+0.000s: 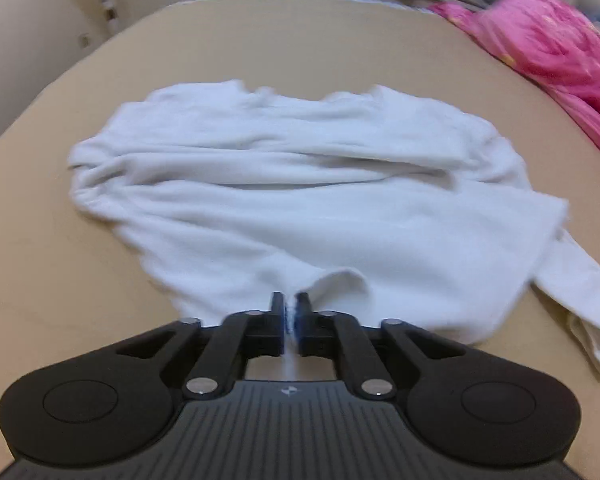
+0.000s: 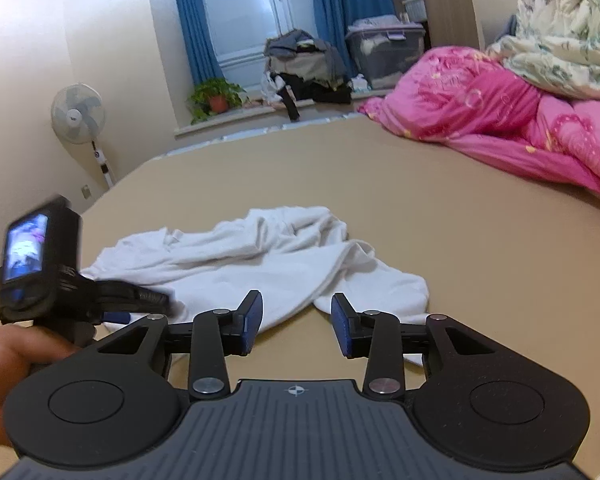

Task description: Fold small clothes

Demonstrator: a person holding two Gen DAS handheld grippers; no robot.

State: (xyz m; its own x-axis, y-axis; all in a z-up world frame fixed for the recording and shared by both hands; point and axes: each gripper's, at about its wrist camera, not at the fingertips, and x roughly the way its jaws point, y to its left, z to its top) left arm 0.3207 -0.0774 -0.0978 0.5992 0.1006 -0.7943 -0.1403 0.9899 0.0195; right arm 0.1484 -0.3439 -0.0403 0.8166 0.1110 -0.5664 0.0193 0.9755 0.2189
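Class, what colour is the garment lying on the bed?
White, plain with no pattern. The garment shows best in the left wrist view.

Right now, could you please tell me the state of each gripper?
Left gripper: closed on the near edge of the white garment.
Right gripper: open, holding nothing.
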